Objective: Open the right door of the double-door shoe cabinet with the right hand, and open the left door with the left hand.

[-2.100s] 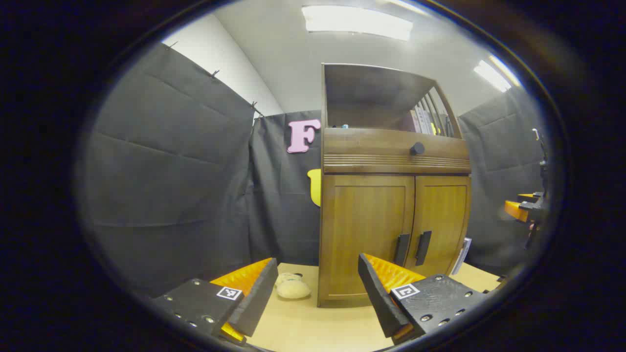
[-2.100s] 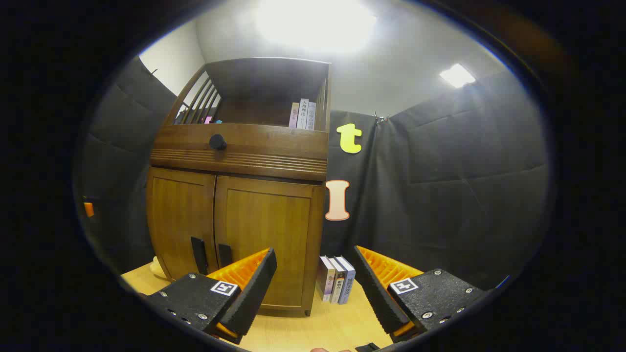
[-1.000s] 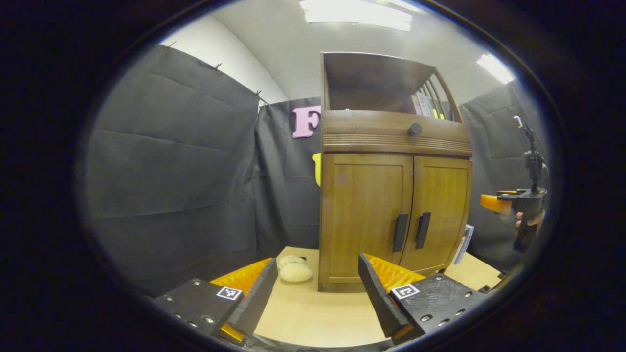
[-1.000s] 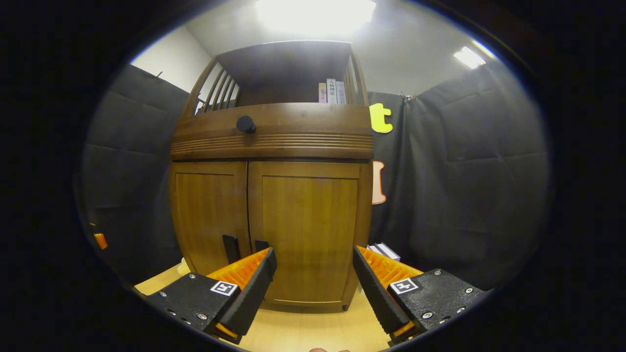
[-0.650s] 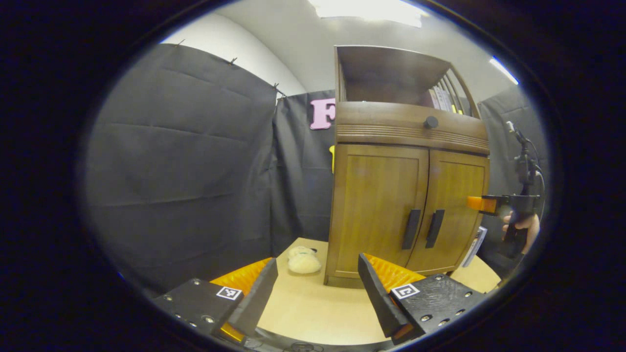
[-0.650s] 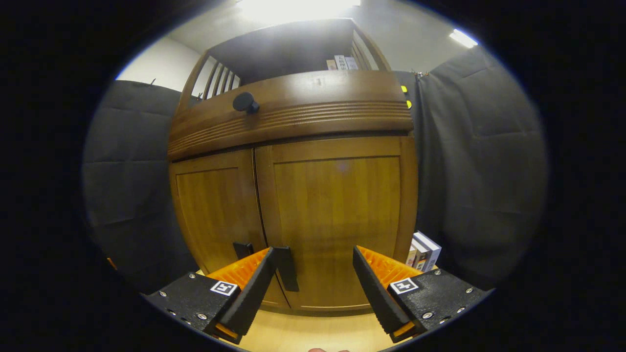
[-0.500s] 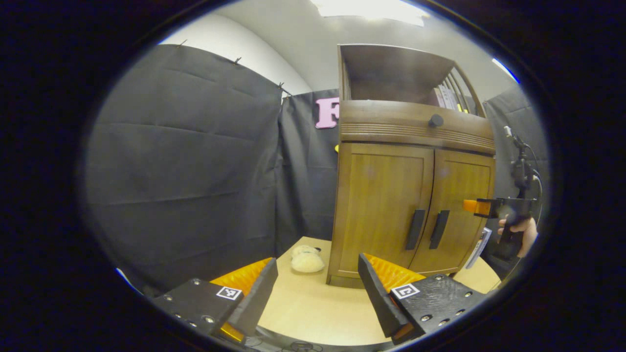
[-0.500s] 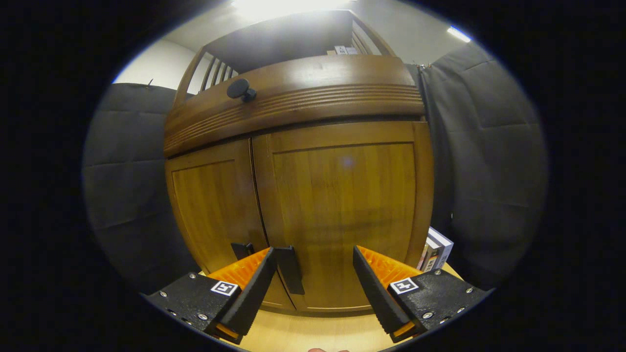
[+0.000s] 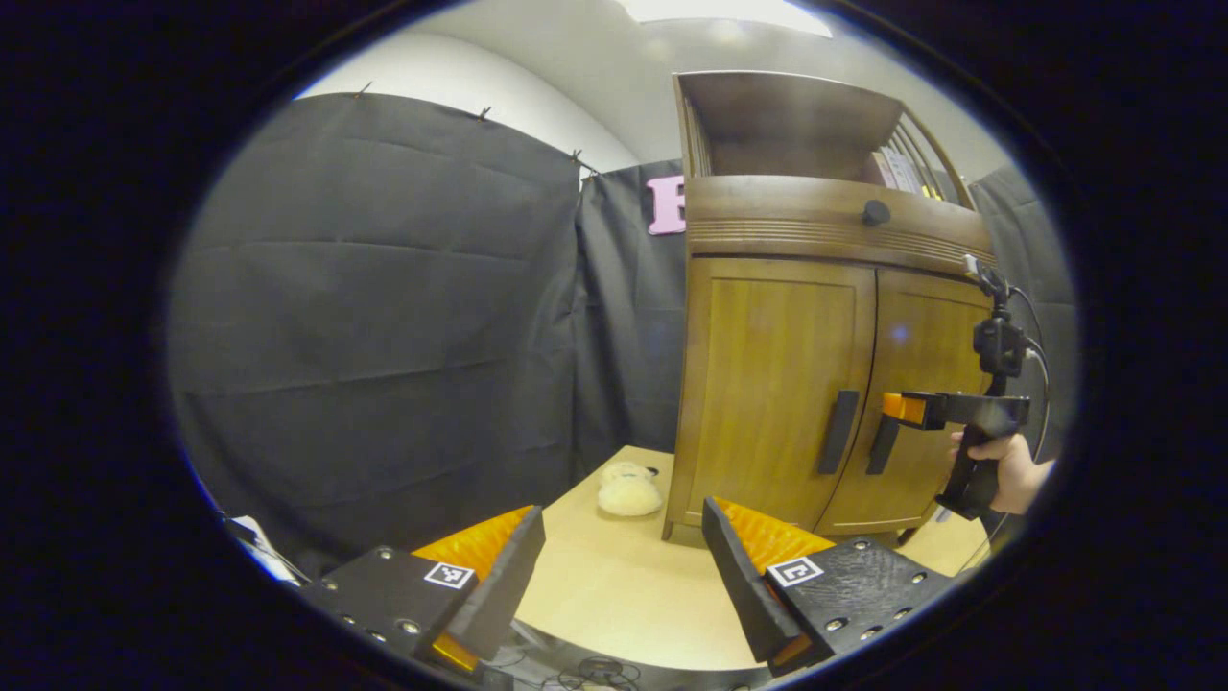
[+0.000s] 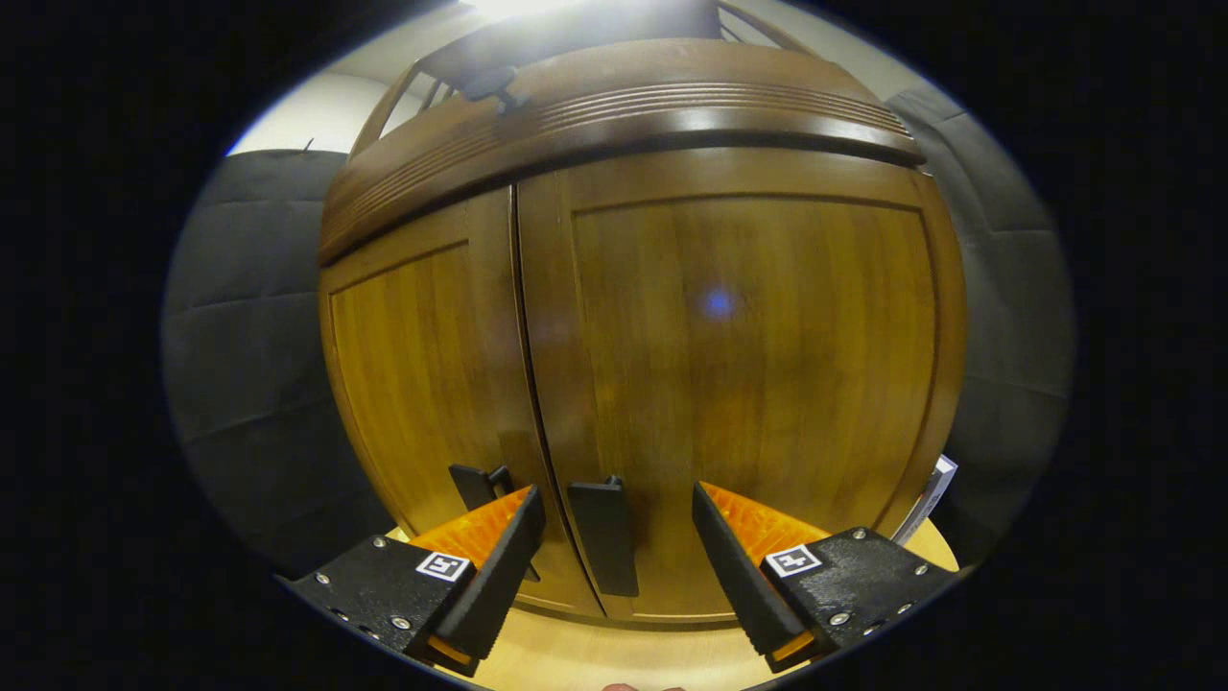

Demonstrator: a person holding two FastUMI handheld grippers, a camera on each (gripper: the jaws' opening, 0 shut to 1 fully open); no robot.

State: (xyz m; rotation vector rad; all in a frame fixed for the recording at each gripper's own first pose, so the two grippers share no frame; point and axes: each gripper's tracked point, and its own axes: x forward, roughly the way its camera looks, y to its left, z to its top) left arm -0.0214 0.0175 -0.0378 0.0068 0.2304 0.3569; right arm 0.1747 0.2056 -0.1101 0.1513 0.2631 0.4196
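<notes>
The wooden shoe cabinet (image 9: 825, 317) stands on the table with both doors shut. In the left gripper view my left gripper (image 9: 622, 518) is open and empty, well short of the cabinet and to the left of the left door (image 9: 772, 384). The two dark handles (image 9: 842, 432) sit side by side at the middle seam. A hand (image 9: 1012, 475) holds my right gripper (image 9: 907, 408) close to the right door's handle (image 9: 881, 443). In the right gripper view my right gripper (image 10: 614, 499) is open, with the right door's handle (image 10: 604, 537) between its fingers, not pressed. The left door's handle (image 10: 480, 485) shows just left of it.
A cream plush thing (image 9: 628, 491) lies on the light wooden table (image 9: 614, 595) by the cabinet's left foot. Above the doors runs a drawer with a dark knob (image 9: 875, 212), and books (image 9: 897, 168) stand on the open shelf. More books (image 10: 929, 504) lean beside the cabinet's right side.
My right gripper has closed in on the cabinet until the right door's handle sits between its fingers. My left gripper has drifted left, so the cabinet sits farther right in its view.
</notes>
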